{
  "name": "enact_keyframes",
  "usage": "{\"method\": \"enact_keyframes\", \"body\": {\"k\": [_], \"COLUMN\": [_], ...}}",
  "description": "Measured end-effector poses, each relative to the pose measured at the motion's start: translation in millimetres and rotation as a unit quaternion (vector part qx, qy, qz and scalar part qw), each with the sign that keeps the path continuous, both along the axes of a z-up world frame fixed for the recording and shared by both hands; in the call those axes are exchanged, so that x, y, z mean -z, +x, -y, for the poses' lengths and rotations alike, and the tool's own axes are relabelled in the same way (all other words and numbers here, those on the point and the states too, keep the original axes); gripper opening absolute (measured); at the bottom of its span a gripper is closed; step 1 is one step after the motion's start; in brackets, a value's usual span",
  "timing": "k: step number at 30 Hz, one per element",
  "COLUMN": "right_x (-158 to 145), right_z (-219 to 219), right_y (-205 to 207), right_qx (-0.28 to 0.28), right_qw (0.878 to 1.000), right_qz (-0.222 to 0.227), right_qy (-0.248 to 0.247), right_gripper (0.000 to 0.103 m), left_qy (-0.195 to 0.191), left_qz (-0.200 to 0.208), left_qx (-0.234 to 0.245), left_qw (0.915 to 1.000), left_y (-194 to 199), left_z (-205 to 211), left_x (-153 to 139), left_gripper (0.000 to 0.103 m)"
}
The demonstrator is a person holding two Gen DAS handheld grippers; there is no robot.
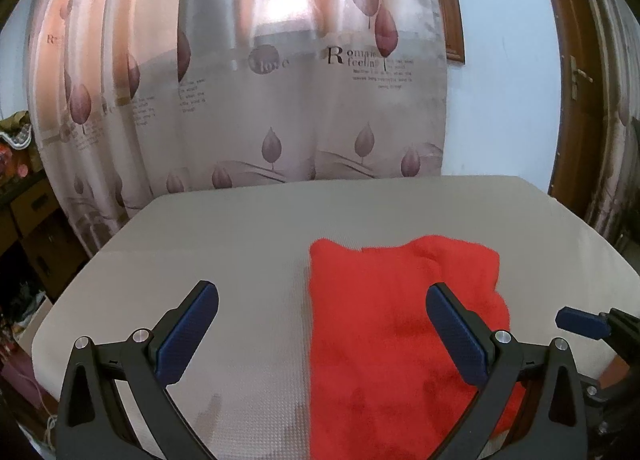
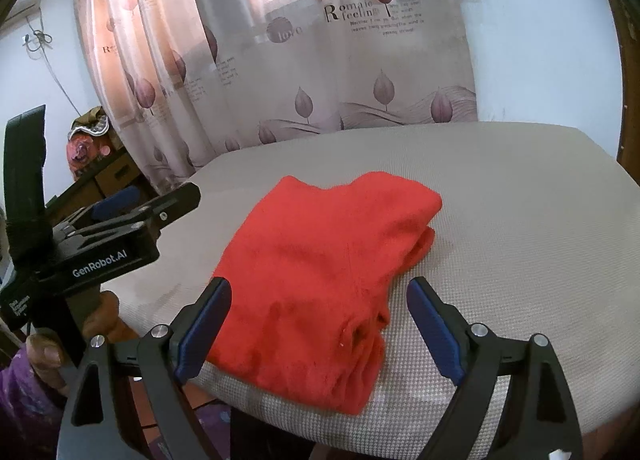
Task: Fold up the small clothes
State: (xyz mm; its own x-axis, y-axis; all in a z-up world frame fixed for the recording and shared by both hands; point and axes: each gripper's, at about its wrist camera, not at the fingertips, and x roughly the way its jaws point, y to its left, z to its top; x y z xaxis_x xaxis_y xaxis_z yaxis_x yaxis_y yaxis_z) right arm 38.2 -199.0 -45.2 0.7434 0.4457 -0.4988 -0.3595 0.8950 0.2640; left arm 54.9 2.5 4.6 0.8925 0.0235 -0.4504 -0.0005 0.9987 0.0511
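Two gripper units (image 1: 322, 330) (image 2: 320, 324), both gaping, flank one folded red garment (image 1: 400, 320).

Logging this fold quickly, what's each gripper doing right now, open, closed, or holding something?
Left gripper: jaws open, holding nothing, above the red garment's left edge.
Right gripper: jaws open, empty, over the red garment's near end.
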Motion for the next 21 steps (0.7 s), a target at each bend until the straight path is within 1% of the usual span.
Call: {"method": "enact_keyframes", "body": {"k": [6,12,15,19,21], "right_x": [5,10,9,9,9], "right_z": [-1,-2,-2,-2,-3], "right_y": [3,7,9,9,9], "right_qx": [-0.001,-0.005,-0.005,-0.002,0.0], "right_qw": [1.0,1.0,1.0,1.0,1.0], "right_qz": [-0.01,-0.02,-0.021,-0.021,-0.019], "right_qy": [0.0,0.002,0.001,0.001,-0.002], "right_gripper": [0.091,0.092,0.092,0.093,0.093], "left_qy": [-0.004,-0.008,0.01,0.015,0.006], "left_qz": [-0.018,-0.047,-0.031,-0.007,-0.013], "left_qx": [0.011,0.042,0.025,0.013,0.012], "left_qw": [0.9998,0.9979,0.9992,0.9998,0.9998], "left_y": [6,14,12,10,13], "left_z": [2,8,12,13,11], "left_x": [10,19,20,18,16], "left_gripper": [0.103,0.103,0.103,0.103,0.103]}}
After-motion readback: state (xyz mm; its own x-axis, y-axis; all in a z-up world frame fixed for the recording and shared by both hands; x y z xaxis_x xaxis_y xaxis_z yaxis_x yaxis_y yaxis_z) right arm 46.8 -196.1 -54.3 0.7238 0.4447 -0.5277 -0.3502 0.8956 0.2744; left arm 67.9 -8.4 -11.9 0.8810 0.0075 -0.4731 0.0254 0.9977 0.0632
